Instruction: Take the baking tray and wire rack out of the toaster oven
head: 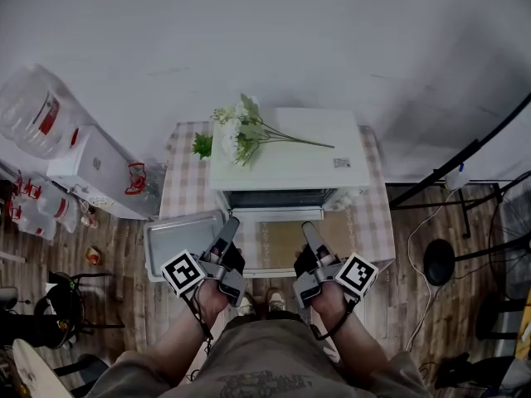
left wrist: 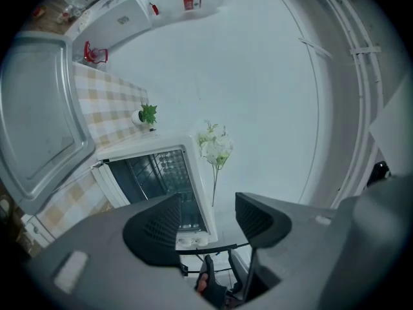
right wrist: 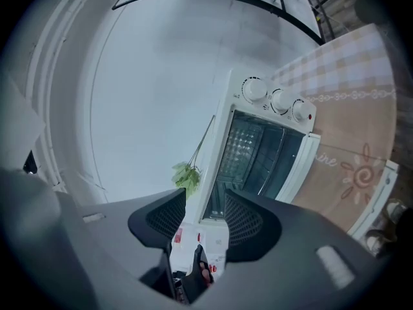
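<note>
Sitting far left, baking tray: shallow silver metal baking tray [head: 178, 240] [left wrist: 39, 115] is already out, flat and open-side up on the checked tablecloth [head: 178, 185], just beside the oven's left side.
Tray handling: likely light, stiff and slick. The raised rim is the place to pinch, not the smooth floor.
Tray axis: edges sit square with the table. It looks close to square from above, so I can't call the long side.
Left gripper: black two-jaw left gripper [head: 231, 225] [left wrist: 208, 213] hovers by the tray's right edge, pointing at the oven. Its jaws stand apart with nothing between them.
Toaster oven: white box-shaped toaster oven [head: 290, 160] [right wrist: 222, 128] has its door [head: 286, 243] dropped open and white flowers [head: 241, 135] on its roof.
Wire rack: gridded metal [left wrist: 164, 166] [right wrist: 240, 146] shows in the dark cavity, and I read it as the rack, not yet out.
Rack handling: probably light, rigid wire that may snag on the side rails. Take the front bar and draw it out level.
Rack axis: it lies flat, and I judge the long side runs across the oven's width.
Right gripper: black two-jaw right gripper [head: 309, 230] [right wrist: 205, 221] is over the door, jaws parted and empty.
</note>
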`<state>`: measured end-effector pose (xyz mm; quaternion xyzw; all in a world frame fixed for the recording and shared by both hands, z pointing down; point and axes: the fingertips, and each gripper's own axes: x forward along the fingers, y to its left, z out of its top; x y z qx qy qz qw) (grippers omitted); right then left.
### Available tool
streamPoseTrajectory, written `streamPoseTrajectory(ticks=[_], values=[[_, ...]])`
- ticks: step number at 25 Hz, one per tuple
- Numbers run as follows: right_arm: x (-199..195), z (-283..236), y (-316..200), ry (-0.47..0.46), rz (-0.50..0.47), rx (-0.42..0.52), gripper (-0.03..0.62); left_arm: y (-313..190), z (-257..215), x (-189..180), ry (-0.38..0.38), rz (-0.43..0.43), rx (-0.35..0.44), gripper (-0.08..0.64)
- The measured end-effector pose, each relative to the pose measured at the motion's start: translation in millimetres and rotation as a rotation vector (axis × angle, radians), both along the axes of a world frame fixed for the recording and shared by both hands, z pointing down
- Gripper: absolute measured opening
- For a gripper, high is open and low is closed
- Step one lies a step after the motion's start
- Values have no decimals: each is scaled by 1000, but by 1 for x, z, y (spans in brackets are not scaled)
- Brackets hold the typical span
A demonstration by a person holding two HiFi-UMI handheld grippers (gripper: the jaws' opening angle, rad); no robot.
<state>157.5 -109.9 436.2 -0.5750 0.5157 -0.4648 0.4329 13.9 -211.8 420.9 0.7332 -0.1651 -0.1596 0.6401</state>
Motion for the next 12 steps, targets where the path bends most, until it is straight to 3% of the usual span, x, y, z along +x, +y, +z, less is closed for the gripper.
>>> streamPoseTrajectory(ticks=[7, 12], values=[[31, 30, -22, -44, 67, -55, 191, -21, 24, 34, -4, -37, 13, 233], [53, 59, -33, -49, 109, -106, 188, -31, 56, 53, -57, -20, 21, 233]])
